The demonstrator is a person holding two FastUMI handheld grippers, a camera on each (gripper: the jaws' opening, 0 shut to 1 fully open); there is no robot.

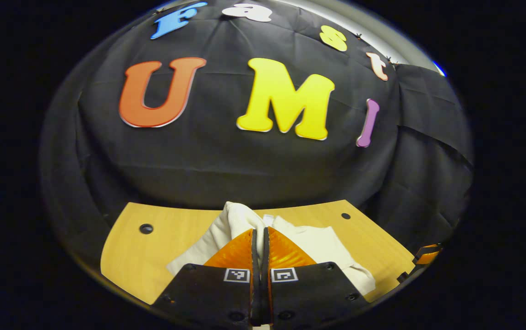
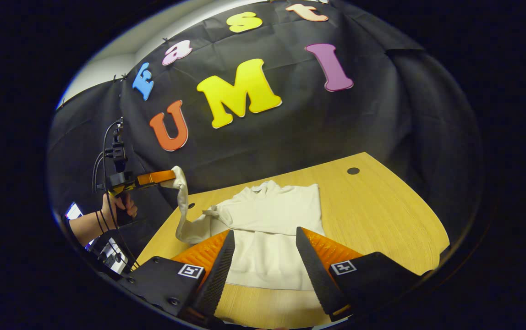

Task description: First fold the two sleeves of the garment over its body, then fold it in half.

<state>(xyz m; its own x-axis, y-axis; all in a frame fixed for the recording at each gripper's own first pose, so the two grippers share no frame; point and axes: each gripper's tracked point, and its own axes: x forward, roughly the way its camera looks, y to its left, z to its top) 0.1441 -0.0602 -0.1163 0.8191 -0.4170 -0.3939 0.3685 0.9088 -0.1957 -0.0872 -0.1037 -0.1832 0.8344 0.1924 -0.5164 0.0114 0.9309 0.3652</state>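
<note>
A cream long-sleeved garment (image 2: 272,215) lies flat on the wooden table (image 2: 382,220), collar toward the booth wall. One sleeve is folded across its chest. The other sleeve (image 2: 181,206) hangs lifted above the table's left side, its cuff pinched in my left gripper (image 2: 164,178), held by a hand (image 2: 118,206). In the left gripper view, that gripper (image 1: 259,231) is shut on the cream sleeve (image 1: 235,217), with the garment's body (image 1: 322,247) below and behind it. My right gripper (image 2: 265,233) hovers open over the garment's lower part, with nothing between its fingers.
The table has round cable holes (image 2: 353,171) (image 1: 146,228) near its far corners. The black cloth wall stands close behind the table's far edge. Cables (image 2: 102,160) hang from the left gripper. Bare wood (image 2: 396,238) lies right of the garment.
</note>
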